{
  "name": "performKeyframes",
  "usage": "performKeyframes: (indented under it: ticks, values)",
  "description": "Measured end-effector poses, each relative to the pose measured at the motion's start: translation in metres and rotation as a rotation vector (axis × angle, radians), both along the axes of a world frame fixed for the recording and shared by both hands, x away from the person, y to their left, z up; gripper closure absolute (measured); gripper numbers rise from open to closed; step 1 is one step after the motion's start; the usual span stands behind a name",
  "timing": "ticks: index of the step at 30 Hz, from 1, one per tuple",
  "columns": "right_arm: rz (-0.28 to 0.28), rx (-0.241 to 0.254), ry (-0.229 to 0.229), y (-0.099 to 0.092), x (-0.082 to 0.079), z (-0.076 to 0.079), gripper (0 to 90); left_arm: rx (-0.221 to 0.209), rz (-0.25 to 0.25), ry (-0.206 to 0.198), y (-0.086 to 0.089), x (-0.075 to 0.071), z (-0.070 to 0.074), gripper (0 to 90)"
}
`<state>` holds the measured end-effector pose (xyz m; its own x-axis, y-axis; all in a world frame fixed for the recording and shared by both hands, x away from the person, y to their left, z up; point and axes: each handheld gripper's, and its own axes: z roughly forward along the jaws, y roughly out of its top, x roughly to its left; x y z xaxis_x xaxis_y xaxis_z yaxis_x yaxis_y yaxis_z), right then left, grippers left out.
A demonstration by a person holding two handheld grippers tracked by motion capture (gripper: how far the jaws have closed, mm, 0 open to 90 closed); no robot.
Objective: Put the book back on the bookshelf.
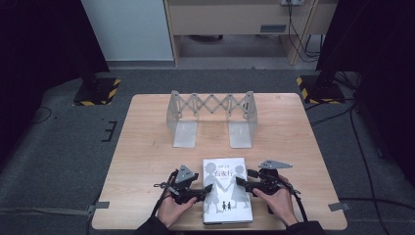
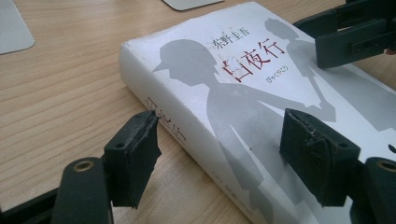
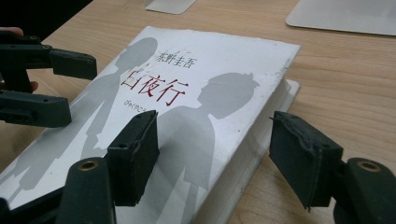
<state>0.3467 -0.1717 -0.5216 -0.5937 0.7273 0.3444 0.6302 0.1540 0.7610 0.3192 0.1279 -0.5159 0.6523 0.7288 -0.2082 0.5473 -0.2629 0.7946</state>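
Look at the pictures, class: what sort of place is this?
Probably a lab or recording room: a bare wooden table on grey carpet, black stands with hazard-striped bases, and cables trailing across the floor.

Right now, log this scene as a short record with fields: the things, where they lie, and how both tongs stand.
book: white book with grey silhouettes and red title, lying flat, cover up, at the near edge of the table
bookend rack: grey folding rack standing upright at the far side, apart from the book
left tongs: left tongs open, jaws astride the book's spine edge, not pressing
right tongs: right tongs open, jaws astride the book's page edge, not pressing
hands: one on each tongs, at either side of the book
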Motion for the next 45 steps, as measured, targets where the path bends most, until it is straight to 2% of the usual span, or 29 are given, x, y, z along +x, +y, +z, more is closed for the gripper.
performKeyframes:
  ticks: [14, 25, 33, 41, 45]
  values:
    - [0.024, 0.008, -0.008, 0.006, 0.0, 0.002, 31.0, -0.01, -0.007, 0.004, 0.0, 0.0, 0.0, 27.8]
    - [0.018, 0.06, -0.044, 0.005, -0.001, 0.013, 31.0, -0.019, 0.0, 0.006, 0.004, 0.0, 0.001, 27.1]
    - [0.023, 0.08, -0.077, 0.01, 0.0, 0.02, 30.9, -0.022, -0.001, 0.006, 0.005, 0.0, 0.002, 26.0]
    - [0.031, 0.098, -0.073, 0.016, -0.001, 0.021, 30.1, -0.026, 0.004, 0.007, 0.005, 0.001, 0.002, 24.7]
    - [0.039, 0.111, -0.054, 0.021, -0.002, 0.02, 29.6, -0.025, 0.005, 0.004, 0.006, 0.001, 0.001, 24.0]
